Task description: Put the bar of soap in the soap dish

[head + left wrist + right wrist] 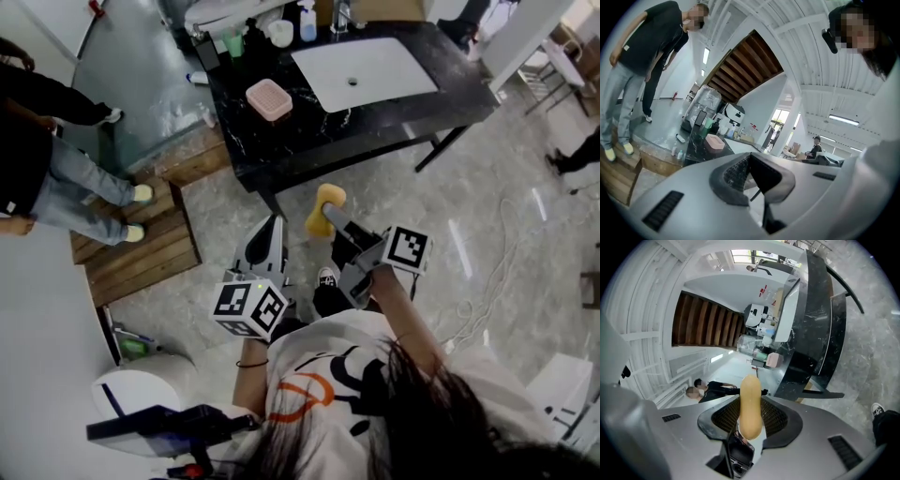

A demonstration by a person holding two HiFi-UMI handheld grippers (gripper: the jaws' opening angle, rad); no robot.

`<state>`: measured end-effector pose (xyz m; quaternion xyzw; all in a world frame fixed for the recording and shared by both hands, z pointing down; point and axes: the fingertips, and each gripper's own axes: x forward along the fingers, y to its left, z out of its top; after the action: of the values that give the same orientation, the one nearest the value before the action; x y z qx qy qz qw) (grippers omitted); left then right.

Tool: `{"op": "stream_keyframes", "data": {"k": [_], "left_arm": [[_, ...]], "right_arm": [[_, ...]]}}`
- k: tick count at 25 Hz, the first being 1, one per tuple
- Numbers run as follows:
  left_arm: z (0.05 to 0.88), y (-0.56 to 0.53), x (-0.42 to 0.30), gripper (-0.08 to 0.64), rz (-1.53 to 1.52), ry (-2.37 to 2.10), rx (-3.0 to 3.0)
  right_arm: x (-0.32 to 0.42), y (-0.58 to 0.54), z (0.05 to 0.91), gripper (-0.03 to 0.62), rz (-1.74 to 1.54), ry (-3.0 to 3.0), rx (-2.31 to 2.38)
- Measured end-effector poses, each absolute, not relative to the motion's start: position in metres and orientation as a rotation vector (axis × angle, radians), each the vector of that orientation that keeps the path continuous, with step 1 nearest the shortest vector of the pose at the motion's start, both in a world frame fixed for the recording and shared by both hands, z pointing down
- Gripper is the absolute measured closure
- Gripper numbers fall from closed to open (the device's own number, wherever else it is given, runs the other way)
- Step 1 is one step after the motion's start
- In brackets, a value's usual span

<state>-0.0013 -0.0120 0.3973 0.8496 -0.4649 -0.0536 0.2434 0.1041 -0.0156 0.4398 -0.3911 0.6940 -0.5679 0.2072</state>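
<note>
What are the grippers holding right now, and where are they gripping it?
The right gripper holds the yellow bar of soap, jaws clamped on its broad faces at one end. The left gripper is shut, empty.

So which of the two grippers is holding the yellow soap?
The right gripper: the yellow bar of soap is clamped between its jaws. The left gripper is shut with nothing in it.

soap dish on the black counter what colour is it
Pink; the soap dish shows best in the head view.
</note>
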Motion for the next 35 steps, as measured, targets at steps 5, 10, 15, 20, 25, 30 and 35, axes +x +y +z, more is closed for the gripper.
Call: {"op": "stream_keyframes", "data": {"k": [5,10,15,20,25,30,35], "left_arm": [[0.395,-0.035,0.011,0.557,-0.129,-1.311,2.326],[0.392,-0.048,0.012,0.557,-0.141,-1.379,2.302],[0.397,-0.052,0.015,0.557,-0.136,-1.425,2.272],[0.399,-0.054,0.011,0.557,-0.112,-1.459,2.253],[0.405,-0.056,0.000,0.557,-0.085,-1.505,2.217],[0.403,-0.061,-0.004,0.557,-0.086,-1.519,2.219],[0.401,-0.081,0.004,0.557,-0.086,-1.489,2.249]], "right_arm": [[0.112,-0.040,0.440,0.445,-1.616,1.929,-1.045],[0.116,-0.058,0.442,0.445,-1.639,1.977,-1.009],[0.119,-0.070,0.446,0.445,-1.673,1.994,-0.981],[0.118,-0.077,0.450,0.445,-1.693,1.992,-0.963],[0.115,-0.086,0.455,0.445,-1.711,1.971,-0.941],[0.114,-0.090,0.455,0.445,-1.708,1.961,-0.927],[0.118,-0.103,0.452,0.445,-1.698,1.953,-0.950]]}}
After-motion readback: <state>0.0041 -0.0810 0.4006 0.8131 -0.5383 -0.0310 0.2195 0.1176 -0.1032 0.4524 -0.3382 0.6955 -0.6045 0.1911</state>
